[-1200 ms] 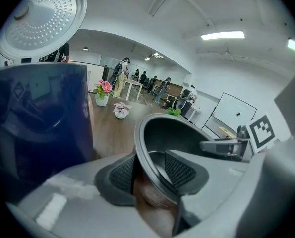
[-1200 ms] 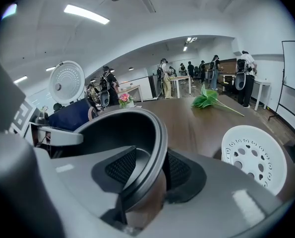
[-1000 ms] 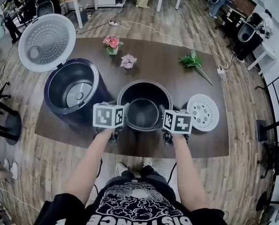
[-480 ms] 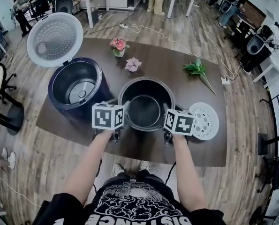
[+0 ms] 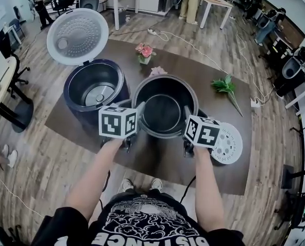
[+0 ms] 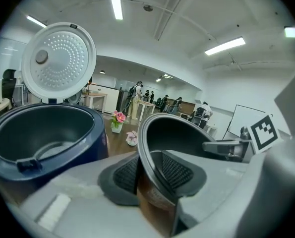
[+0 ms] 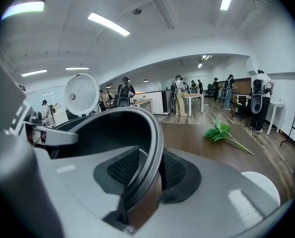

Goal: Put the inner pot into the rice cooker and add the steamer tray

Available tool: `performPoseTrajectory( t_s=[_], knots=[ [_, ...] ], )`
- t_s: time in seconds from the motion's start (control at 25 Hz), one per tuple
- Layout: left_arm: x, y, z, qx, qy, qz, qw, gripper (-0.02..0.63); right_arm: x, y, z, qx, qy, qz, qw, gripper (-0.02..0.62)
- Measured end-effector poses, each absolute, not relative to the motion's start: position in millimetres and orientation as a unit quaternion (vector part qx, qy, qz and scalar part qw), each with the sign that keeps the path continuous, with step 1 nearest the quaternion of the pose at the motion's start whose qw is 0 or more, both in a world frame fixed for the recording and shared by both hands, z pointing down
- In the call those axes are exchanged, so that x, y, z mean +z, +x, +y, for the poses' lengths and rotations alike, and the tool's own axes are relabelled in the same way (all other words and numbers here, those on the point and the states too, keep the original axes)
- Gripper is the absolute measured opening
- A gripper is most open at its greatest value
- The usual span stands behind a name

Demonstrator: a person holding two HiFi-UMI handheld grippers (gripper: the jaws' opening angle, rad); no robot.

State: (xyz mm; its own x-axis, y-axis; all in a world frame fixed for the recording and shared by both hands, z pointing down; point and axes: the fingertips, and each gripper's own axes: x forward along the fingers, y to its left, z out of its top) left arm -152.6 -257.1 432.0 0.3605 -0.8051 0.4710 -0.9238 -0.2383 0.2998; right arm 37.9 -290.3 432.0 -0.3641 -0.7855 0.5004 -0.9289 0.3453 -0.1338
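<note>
Head view: inner pot in two-point carry, cooker not yet loaded

Item: inner pot [image 5: 162, 111], dark, empty, mouth up. It sits between the open rice cooker [image 5: 70, 94] on the person's left and the white steamer tray [image 5: 229, 142], which lies flat on the table [image 5: 203, 76] to the right. It appears to be held clear of the tabletop.

Tools: left gripper [image 6: 149, 172] and right gripper [image 7: 148, 171]. Each set of jaws has just been closing and is now narrowly parted, clamped across the pot's rim, one pad inside the wall and one outside. The grips sit on opposite sides of the rim.

Receiving vessel: the cooker is empty, with its heating plate visible and its lid [image 5: 78, 35] standing fully back.

Handling note (judgement): carry the pot leftward with both grippers level so the rim does not slip in the pads. Centre it over the cavity before lowering, then bring it straight down without tilting. Release only once it rests on the plate, and keep both grippers off the lid.

Outstanding: steamer tray untouched.
</note>
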Motion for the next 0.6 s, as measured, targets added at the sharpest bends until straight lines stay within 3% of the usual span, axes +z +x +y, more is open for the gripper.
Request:
performPoseTrajectory(
  t_s=[0.6],
  knots=[
    [355.9,-179.8,-262.0,0.055,0.77,-0.601,0.207,0.135,349.6,5.2,-316.0,0.125,0.497,-0.848,0.136,0.117]
  ],
)
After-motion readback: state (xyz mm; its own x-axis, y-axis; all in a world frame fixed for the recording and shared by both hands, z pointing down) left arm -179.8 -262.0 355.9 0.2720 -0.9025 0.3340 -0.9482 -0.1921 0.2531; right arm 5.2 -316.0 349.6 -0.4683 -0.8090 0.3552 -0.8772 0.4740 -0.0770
